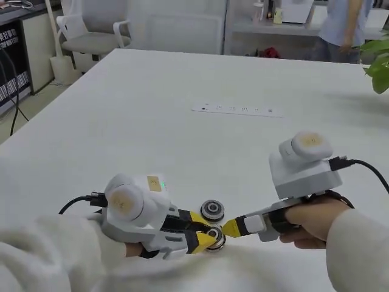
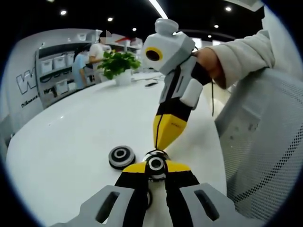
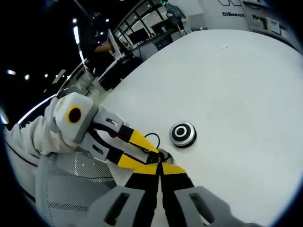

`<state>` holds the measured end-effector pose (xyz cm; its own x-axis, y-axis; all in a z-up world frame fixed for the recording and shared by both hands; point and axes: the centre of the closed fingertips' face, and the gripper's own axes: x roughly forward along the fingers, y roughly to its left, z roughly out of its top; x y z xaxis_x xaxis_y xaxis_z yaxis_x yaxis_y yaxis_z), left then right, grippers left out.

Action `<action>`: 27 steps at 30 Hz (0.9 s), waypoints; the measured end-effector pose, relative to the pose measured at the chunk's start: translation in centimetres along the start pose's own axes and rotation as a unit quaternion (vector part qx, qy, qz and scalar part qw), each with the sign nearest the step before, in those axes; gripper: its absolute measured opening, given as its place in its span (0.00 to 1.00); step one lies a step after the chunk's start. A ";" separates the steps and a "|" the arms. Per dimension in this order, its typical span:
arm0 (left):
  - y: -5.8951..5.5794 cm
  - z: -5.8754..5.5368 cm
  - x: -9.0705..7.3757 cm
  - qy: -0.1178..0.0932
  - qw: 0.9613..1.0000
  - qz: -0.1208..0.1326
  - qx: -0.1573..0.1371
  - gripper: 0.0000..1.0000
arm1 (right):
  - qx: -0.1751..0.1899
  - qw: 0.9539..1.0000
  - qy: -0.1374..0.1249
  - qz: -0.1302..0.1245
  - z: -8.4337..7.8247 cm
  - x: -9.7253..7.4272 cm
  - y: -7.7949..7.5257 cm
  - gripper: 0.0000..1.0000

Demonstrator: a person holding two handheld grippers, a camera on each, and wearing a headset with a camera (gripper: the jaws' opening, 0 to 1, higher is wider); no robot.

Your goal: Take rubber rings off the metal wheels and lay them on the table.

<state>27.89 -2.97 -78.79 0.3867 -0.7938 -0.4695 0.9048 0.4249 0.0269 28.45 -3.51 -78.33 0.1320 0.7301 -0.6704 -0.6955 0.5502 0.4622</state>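
My left gripper (image 1: 211,237) is shut on a small metal wheel (image 1: 215,236) with a black rubber ring, near the table's front edge. In the left gripper view the wheel (image 2: 156,165) sits between the yellow jaws. My right gripper (image 1: 226,228) comes in from the right with its jaws shut together on that wheel's rim, pinching the ring (image 2: 156,153). In the right gripper view its tips (image 3: 161,165) meet the wheel (image 3: 163,155) beside the left gripper's fingers (image 3: 135,139). A second ringed wheel (image 1: 212,210) (image 2: 122,156) (image 3: 182,133) lies flat just behind. A thin black loop (image 3: 151,138) lies by the left fingers.
A white power strip (image 1: 237,110) lies mid-table on the white table (image 1: 152,121). A potted plant (image 1: 378,61) (image 2: 118,64) stands at the far right edge. A chair (image 1: 91,33) and a person (image 1: 343,27) are beyond the table. The person's mesh chair (image 2: 260,156) is close behind.
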 end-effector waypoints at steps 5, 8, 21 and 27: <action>0.0 0.0 0.0 0.002 1.000 0.000 0.001 0.13 | -0.002 1.000 0.001 -0.002 0.0 0.0 0.0 0.00; 0.0 0.0 0.0 0.001 1.000 0.001 0.001 0.13 | -0.005 1.000 0.002 -0.003 0.0 0.0 0.0 0.00; -0.1 -0.1 0.3 0.004 1.000 0.002 0.002 0.13 | -0.005 1.000 0.007 -0.007 -0.4 0.0 -0.2 0.00; -0.1 -0.1 0.2 0.004 1.000 0.002 0.002 0.13 | -0.004 1.000 0.008 -0.006 -0.4 0.1 0.0 0.00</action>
<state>27.80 -3.10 -78.99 0.3885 -0.7885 -0.4767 0.9042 0.4258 0.0325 28.20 -3.58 -78.62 0.1284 0.7166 -0.6855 -0.7003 0.5550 0.4490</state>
